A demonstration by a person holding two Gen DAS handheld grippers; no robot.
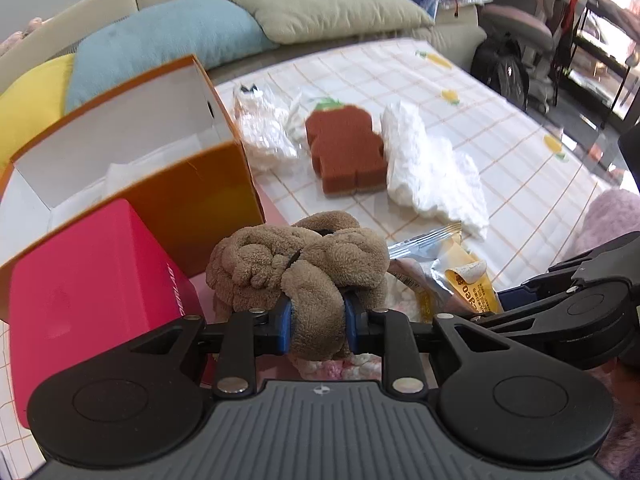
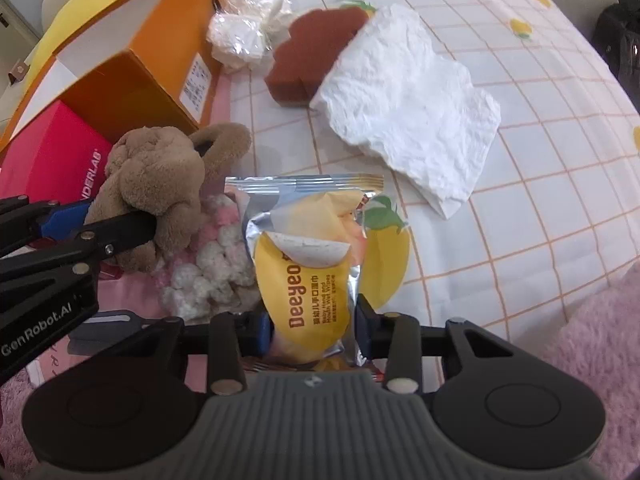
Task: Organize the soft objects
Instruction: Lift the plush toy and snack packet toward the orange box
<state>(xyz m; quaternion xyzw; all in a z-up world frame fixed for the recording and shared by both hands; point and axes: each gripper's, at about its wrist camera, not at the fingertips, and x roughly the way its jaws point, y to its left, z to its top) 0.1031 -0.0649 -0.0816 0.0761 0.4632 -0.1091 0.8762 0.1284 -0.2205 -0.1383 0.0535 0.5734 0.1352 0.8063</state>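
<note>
My left gripper (image 1: 316, 320) is shut on a brown plush toy (image 1: 296, 264), which also shows in the right wrist view (image 2: 156, 184), held just in front of the open orange box (image 1: 188, 184). My right gripper (image 2: 312, 332) is shut on a yellow wet-wipes pack (image 2: 308, 272), also visible at the right in the left wrist view (image 1: 464, 280). A pink-and-white fluffy item (image 2: 212, 272) lies under both. A brown sponge (image 1: 344, 152), a white cloth (image 1: 428, 168) and a plastic-wrapped white bundle (image 1: 264, 132) lie further back.
A red box (image 1: 88, 304) stands against the orange box at the left. Everything rests on a checked tablecloth (image 1: 520, 152). Cushions (image 1: 172, 40) line a sofa behind. A pink fuzzy fabric (image 2: 600, 340) lies at the right. A chair and backpack (image 1: 504, 68) stand far right.
</note>
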